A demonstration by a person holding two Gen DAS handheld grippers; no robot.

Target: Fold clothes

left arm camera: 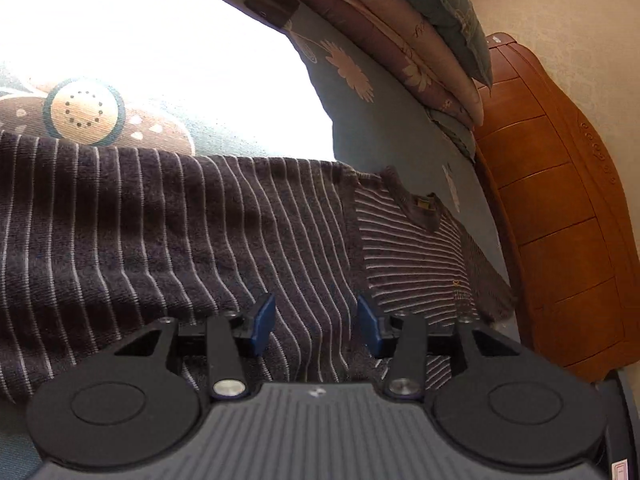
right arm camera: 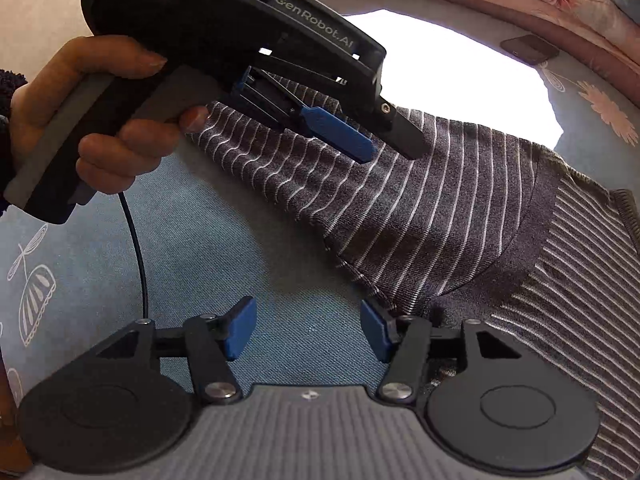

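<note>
Lying on a blue flowered bedspread [right arm camera: 224,240], a dark striped sweater [left arm camera: 160,232] spreads out with one sleeve [right arm camera: 400,208] folded across it. Stacked quilts [left arm camera: 420,40] and a wooden headboard [left arm camera: 560,220] stand beyond. The left gripper [left arm camera: 316,326] hovers spread over the sweater. The right gripper [right arm camera: 308,330] is spread above bare bedspread, just beside the sleeve's edge.

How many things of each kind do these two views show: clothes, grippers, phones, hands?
Striped sweater: 1
Grippers: 2, the left gripper and the right gripper
Dark phone: 1
Hand: 1
Total: 5
</note>
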